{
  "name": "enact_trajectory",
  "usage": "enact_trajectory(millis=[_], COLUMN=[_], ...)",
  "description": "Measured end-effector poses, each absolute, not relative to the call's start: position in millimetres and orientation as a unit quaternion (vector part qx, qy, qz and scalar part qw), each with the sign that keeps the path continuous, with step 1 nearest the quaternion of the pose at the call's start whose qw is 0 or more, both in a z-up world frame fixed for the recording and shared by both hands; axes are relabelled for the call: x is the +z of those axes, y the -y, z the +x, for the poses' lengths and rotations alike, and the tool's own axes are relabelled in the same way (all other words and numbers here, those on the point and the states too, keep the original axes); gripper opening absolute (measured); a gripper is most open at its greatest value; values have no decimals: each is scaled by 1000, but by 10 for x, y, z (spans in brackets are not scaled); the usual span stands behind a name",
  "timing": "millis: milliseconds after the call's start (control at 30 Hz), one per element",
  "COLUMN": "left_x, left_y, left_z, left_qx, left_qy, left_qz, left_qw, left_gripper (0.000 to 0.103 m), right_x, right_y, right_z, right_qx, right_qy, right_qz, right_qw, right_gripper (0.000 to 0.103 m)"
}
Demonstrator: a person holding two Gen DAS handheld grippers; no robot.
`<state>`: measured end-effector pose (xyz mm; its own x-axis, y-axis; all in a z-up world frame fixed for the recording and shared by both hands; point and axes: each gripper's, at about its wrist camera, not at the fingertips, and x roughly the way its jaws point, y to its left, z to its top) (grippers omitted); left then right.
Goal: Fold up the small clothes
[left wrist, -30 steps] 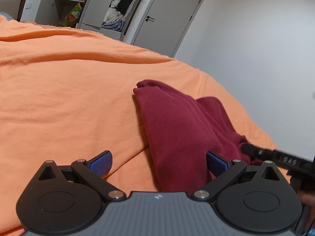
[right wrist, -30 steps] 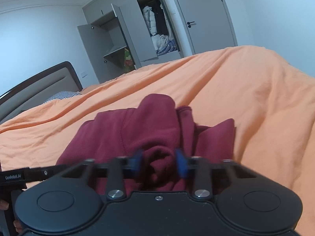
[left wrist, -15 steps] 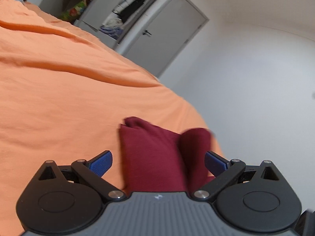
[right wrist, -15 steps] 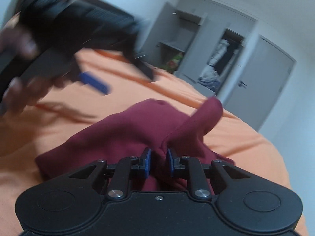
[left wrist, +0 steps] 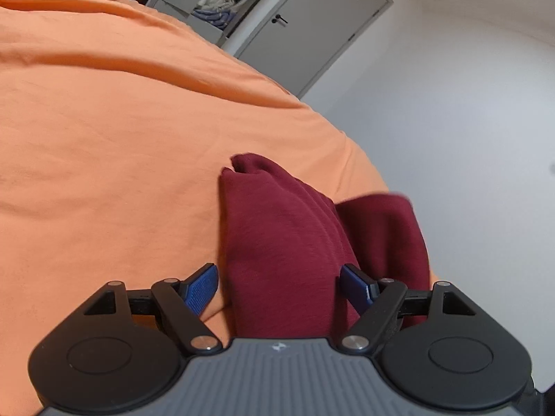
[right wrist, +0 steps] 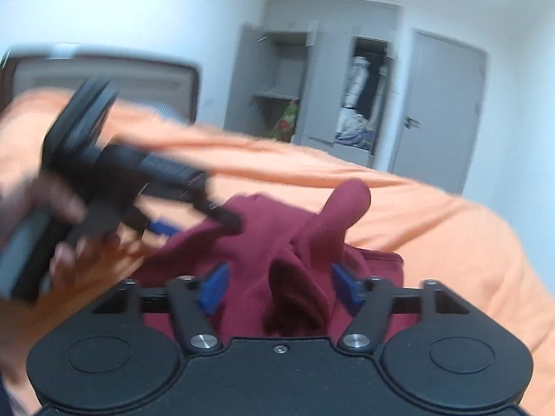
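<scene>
Dark red knit garment, bunched in loose folds, lies on the orange bed sheet. Left tongs and right tongs both stand spread wide, cloth between their blue pads ungripped. Beyond stands a grey wardrobe, doors open.

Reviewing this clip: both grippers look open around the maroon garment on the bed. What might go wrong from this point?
1. The right gripper is open around a raised bunch of the maroon garment; unheld, that upright flap may slump and spoil the fold.
2. The left gripper also straddles the garment with jaws wide open, so closing could pinch several layers at once.
3. The garment lies near the edge of the orange bedspread and might slide off.
</scene>
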<state>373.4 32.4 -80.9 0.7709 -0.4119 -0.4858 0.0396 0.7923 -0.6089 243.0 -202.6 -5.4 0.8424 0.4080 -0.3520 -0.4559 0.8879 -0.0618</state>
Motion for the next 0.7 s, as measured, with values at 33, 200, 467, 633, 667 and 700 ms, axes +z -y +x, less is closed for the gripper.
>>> enact_trajectory(millis=[33,200,467,633,667,700], left_x=[-813,-860,-851,-727,-692,-654], left_y=[-336,-339,-318,-334,-340,-338], left_z=[3722,3711,3735,3630,3607,3590], left_qx=[-122,-116,-114,-120,-120,-120], left_qy=[-312,-321,-319,-301,-294,-288], left_qz=[-293,-291,-282,-280,-277,-273], left_qw=[896,894,898,904,907,910], left_gripper=[81,81,81,85,85,86], right_x=[-32,-127,-255,-234,-198,-159], right_y=[2108,2552,2830,2796,2821,2846], right_z=[2472,2976,3374,3389,3342,3285], right_qx=[222,215,182,163,157,150], right_qy=[-171,-222,-263,-257,-242,-228], right_qz=[-39,115,206,191,189,187], right_qw=[959,944,925,933,939,944], right_gripper=[86,85,58,14,11,10])
